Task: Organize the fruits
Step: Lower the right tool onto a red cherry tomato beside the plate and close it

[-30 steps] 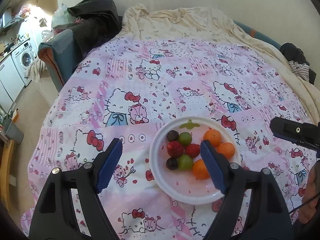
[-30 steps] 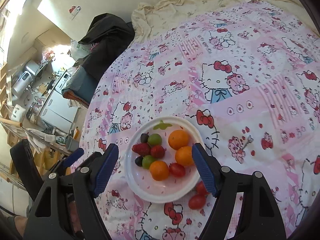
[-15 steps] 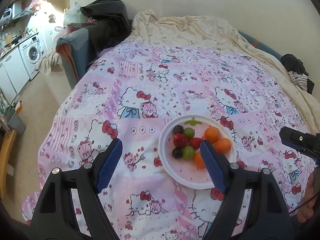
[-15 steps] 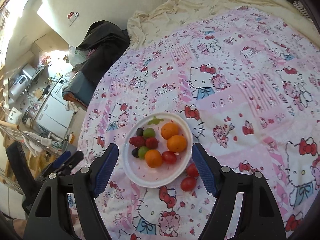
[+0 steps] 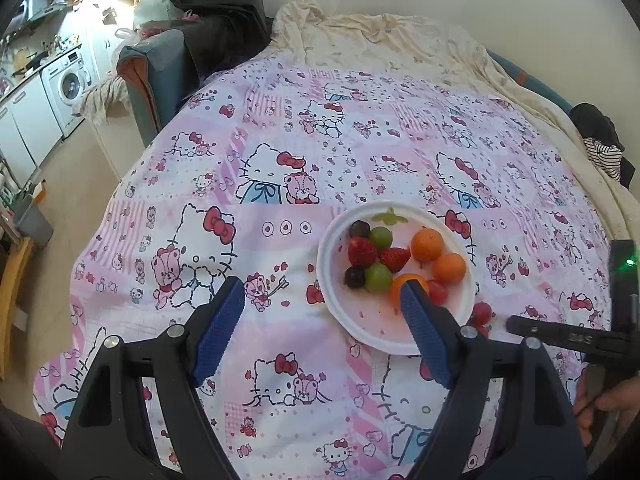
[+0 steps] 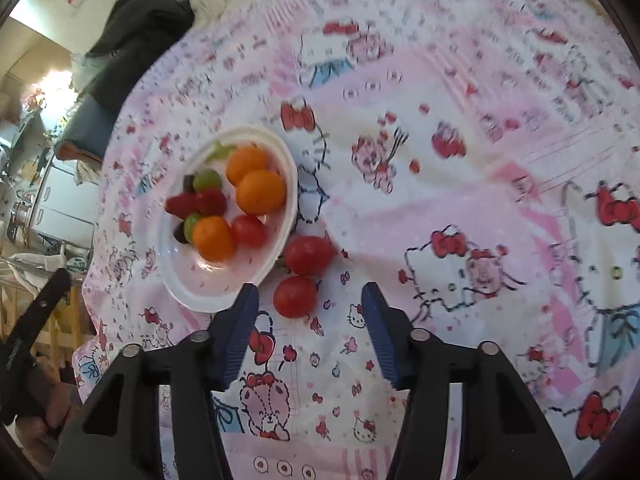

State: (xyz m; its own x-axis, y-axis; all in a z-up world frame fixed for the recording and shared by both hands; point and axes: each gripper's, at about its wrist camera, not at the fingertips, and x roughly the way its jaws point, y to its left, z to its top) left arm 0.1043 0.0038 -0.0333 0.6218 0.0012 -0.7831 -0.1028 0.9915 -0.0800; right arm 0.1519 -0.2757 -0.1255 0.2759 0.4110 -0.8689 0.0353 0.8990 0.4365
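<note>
The right gripper (image 6: 308, 300) pointed down at the bedspread (image 6: 460, 200) with its jaws part-way apart. They had just been closing, yet nothing was gripped: the nearer tomato (image 6: 295, 297) lay just ahead of the tips, roughly in line with the gap, and the blue pads (image 6: 240, 332) did not touch it. A second tomato (image 6: 309, 255) lay just beyond it, close against the edge of the white plate (image 6: 224, 300). The picture from this gripper was blurred, so whether the two tomatoes touched each other could not be told.

The left gripper (image 5: 320, 308) hung above the near side of the plate with its jaws wide and empty; its right pad (image 5: 424, 340) covered part of one orange (image 5: 400, 282).

On the plate, fruit was already grouped: three oranges, a tomato (image 6: 249, 231) beside them, two strawberries (image 5: 362, 251), and green and dark grapes (image 5: 380, 237).

The step in hand looked like gathering the loose tomatoes onto the plate, the nearer one first. The next move probably called for bringing the right gripper forward and down until the pads flanked that tomato, then closing gently, since the fruit was round and would likely roll on soft cloth, and finally setting it next to the tomato on the plate.
</note>
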